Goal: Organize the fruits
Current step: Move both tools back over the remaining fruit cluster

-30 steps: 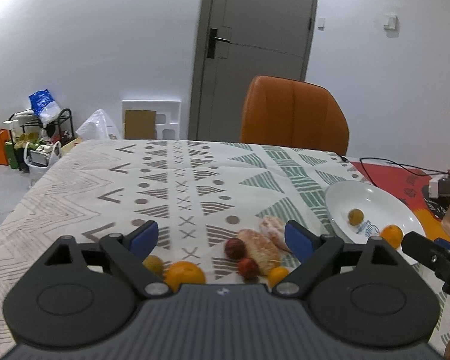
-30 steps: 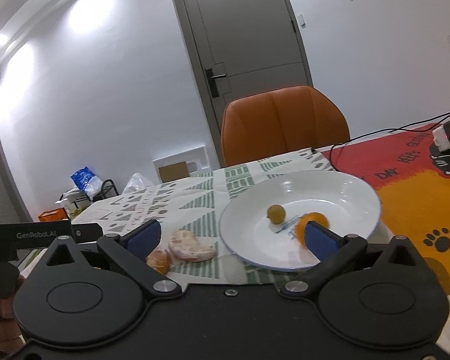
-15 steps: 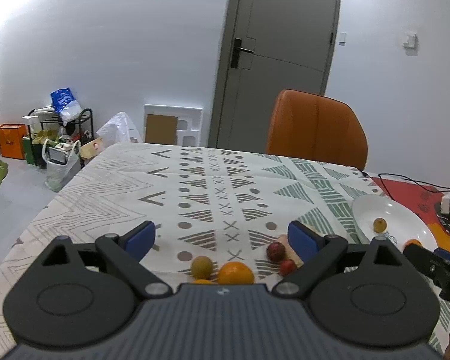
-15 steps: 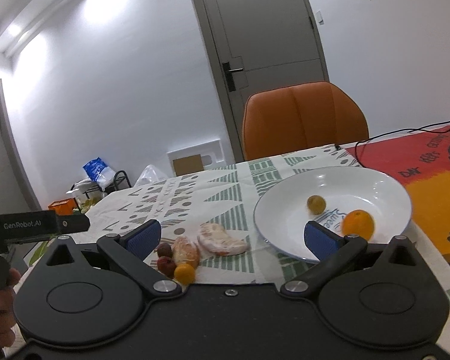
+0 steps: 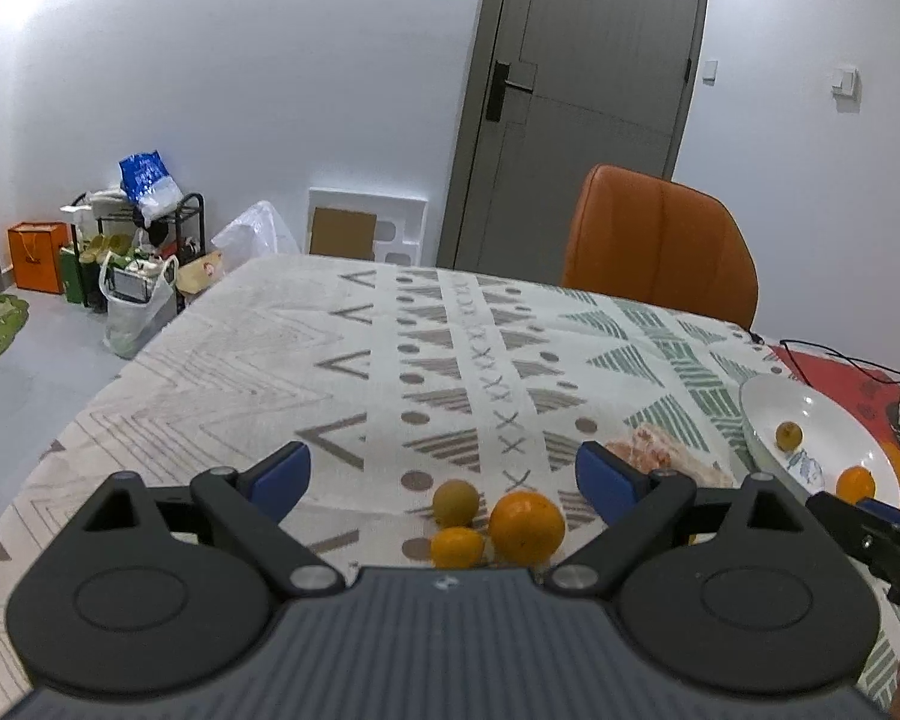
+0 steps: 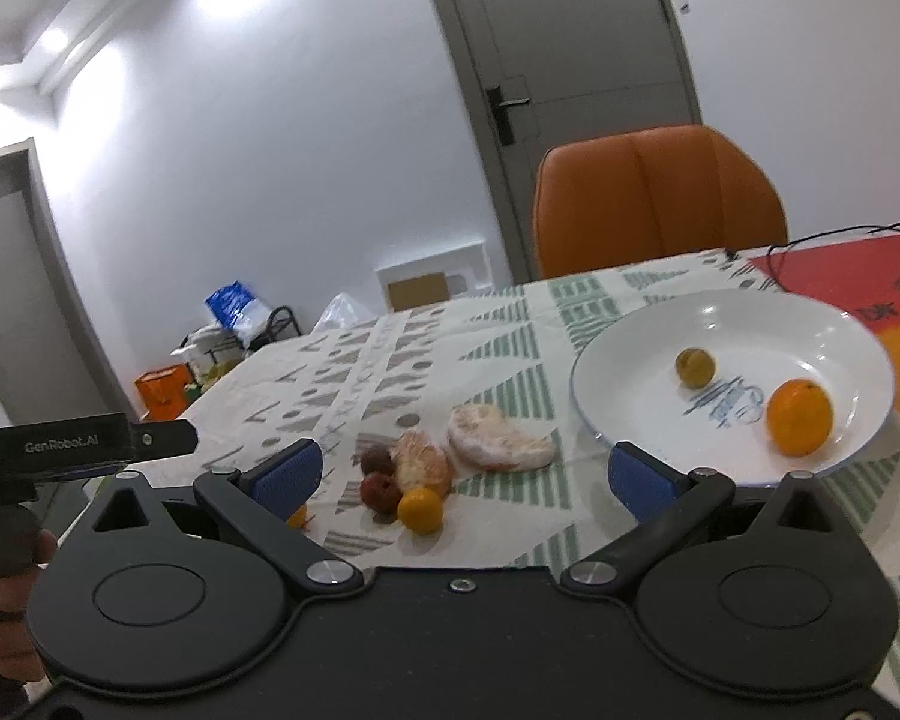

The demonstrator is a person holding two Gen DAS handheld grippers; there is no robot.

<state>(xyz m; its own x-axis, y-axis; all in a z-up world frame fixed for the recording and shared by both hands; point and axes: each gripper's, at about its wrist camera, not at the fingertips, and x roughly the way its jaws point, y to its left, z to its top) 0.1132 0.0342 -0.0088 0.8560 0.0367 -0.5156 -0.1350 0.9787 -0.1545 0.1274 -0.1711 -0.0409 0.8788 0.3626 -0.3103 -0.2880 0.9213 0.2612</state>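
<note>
The desk (image 5: 258,360) has a patterned cloth over it, with the white plate (image 6: 660,330) at about 2 o'clock in the right wrist view. The plate holds 2 fruits: an orange (image 6: 799,417) at its 4 o'clock and a small yellow-green fruit (image 6: 695,367) near the middle.

Left tool (image 5: 444,474) is tipped down toward the desk, blue pads wide apart, nothing clamped. Between them sit a big orange (image 5: 527,525), a small orange (image 5: 457,547) and a yellowish fruit (image 5: 456,501), all bunched together.

Right tool (image 6: 462,474) is also spread apart and empty, aimed a bit lower than level. Ahead of it are 2 peeled citrus pieces (image 6: 498,439), the long one lying 9-to-3, plus 2 dark red fruits (image 6: 379,491) and a tiny orange (image 6: 420,510).
</note>
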